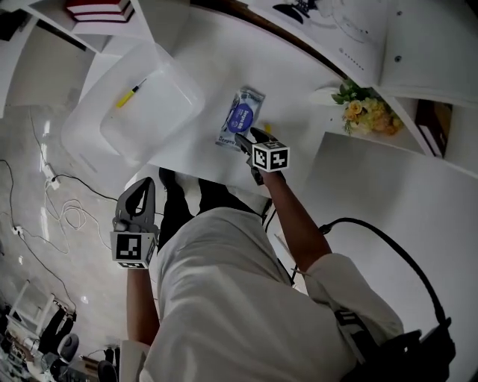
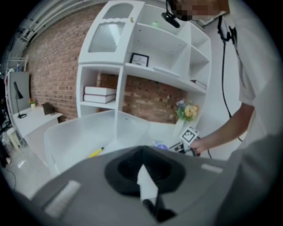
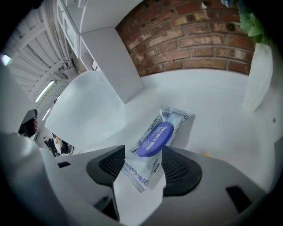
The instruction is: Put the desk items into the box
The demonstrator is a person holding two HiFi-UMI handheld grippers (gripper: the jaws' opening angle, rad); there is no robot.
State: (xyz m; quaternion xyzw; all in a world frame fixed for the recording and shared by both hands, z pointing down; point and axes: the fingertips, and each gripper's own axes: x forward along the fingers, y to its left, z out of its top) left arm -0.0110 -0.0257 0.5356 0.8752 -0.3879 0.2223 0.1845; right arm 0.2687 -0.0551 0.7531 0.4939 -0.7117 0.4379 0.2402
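A pack of wet wipes (image 1: 240, 118) with a blue oval lid lies on the white desk (image 1: 299, 82). My right gripper (image 1: 252, 138) points down at its near end. In the right gripper view the pack (image 3: 159, 132) lies between the wide jaws of the right gripper (image 3: 143, 154), and the pads do not press on it. The translucent white box (image 1: 82, 127) stands at the desk's left corner with a yellow pen (image 1: 128, 95) inside. My left gripper (image 1: 140, 195) hangs below the desk edge beside the person's body, shut and empty. Its view shows the box (image 2: 66, 137) and the pen (image 2: 96, 152).
A white vase of yellow flowers (image 1: 370, 112) stands to the right on the desk. White shelves with books (image 1: 101, 9) rise behind the box. Cables (image 1: 63, 216) lie on the floor at the left. A small yellow speck (image 3: 205, 153) sits by the pack.
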